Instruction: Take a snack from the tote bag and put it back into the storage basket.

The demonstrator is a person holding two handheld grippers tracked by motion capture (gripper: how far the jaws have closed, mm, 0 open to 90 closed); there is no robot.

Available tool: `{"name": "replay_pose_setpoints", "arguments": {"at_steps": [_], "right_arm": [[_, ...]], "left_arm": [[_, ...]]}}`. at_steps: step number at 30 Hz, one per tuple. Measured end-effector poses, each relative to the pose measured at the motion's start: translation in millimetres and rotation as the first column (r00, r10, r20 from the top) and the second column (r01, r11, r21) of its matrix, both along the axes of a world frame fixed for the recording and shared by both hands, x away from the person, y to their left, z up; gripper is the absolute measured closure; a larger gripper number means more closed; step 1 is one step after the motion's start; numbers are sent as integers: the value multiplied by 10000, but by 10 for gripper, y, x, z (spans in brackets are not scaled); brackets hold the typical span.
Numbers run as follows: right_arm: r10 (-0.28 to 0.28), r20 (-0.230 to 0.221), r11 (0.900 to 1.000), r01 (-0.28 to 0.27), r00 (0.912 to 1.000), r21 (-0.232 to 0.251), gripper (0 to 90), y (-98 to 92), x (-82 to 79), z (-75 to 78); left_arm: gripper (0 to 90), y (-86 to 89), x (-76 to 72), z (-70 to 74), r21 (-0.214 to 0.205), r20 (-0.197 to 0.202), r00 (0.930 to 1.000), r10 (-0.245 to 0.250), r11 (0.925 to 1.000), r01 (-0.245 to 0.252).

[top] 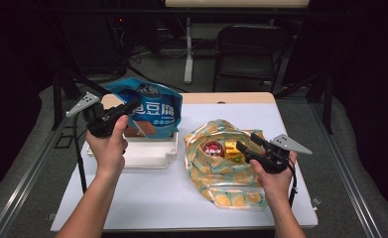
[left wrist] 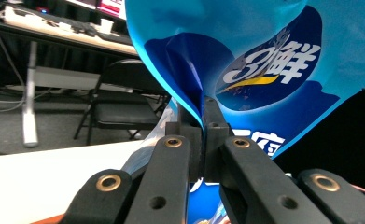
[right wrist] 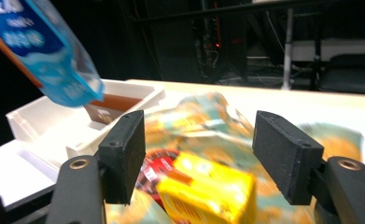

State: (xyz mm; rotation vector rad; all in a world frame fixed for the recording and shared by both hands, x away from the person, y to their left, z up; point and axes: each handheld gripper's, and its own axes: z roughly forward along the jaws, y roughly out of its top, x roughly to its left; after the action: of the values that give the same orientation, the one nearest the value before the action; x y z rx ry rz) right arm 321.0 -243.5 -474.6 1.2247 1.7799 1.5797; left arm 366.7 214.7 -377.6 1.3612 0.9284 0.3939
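A blue snack bag (top: 154, 106) hangs over the white tray (top: 147, 157) at the left of the table. My left gripper (top: 131, 106) is shut on the bag's edge; in the left gripper view the jaws (left wrist: 202, 109) pinch a fold of the blue bag (left wrist: 255, 60). At the right lies an open cloth bag with an orange print (top: 221, 173), holding a red round pack (top: 213, 148) and a yellow box (top: 230, 147). My right gripper (top: 248, 142) hovers open just over it. In the right gripper view the yellow box (right wrist: 208, 193) sits low between the gripper's (right wrist: 199, 154) spread jaws, untouched.
A brown item (right wrist: 112, 103) lies in the white tray (right wrist: 45, 130) under the blue bag (right wrist: 45, 51). The white table top (top: 152, 198) has bare room in front. A folding chair (top: 251, 49) and a desk leg (top: 188, 47) stand beyond the far edge.
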Motion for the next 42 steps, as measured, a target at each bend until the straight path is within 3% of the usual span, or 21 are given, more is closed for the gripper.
{"name": "replay_pose_setpoints", "arguments": {"at_steps": [7,12,22,30,37,42], "right_arm": [[-242,-195,9991,235,9995,-342,323,-62,-17,-107],[-313,-232,9988,304,9992,-380,321,-66,-24,-116],[-418,-281,9981,405,9987,-458,321,-96,-35,-149],[-539,-398,9978,523,9978,-418,322,-138,-48,-180],[-600,-428,9975,583,9973,-399,321,-142,-42,-205],[-606,-518,9973,583,9968,-451,320,-140,-44,-220]], "left_arm": [[900,170,-26,-100,387,49,9995,302,9988,-304],[900,275,11,-238,66,-272,9988,417,9991,-415],[900,398,25,-342,122,-348,9970,691,9976,-687],[900,494,57,-468,54,-675,9934,922,9957,-921],[900,654,96,-552,-13,-848,9880,1293,9915,-1299],[900,826,162,-657,-297,-1006,9844,1445,9885,-1481]]}}
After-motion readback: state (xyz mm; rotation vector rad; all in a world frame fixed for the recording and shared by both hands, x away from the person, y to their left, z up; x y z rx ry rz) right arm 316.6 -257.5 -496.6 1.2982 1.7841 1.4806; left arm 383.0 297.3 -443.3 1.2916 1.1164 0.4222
